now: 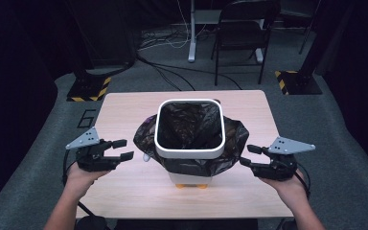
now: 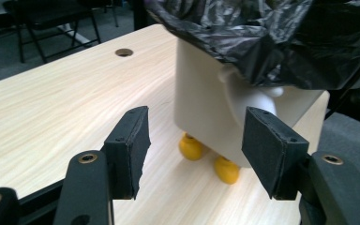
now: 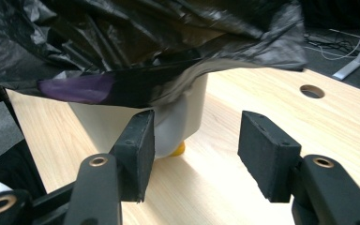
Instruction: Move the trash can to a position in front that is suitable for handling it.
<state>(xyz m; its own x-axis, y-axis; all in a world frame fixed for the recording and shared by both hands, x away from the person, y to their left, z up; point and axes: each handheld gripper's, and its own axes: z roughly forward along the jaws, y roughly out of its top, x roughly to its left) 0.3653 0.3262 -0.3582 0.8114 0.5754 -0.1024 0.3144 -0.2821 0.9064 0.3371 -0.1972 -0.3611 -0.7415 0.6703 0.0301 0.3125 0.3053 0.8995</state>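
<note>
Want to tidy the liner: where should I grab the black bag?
Grip the black bag by its loose overhang below the white rim. It flares out at both sides, so bring the left gripper and right gripper in level from their own sides; both are open.

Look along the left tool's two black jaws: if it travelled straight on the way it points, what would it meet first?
Probably the white bin, low on its side wall near the yellow feet. The left tool is open with nothing between its jaws, and bare table lies before the bin. The black bag's overhang hangs higher, likely above that line.
</note>
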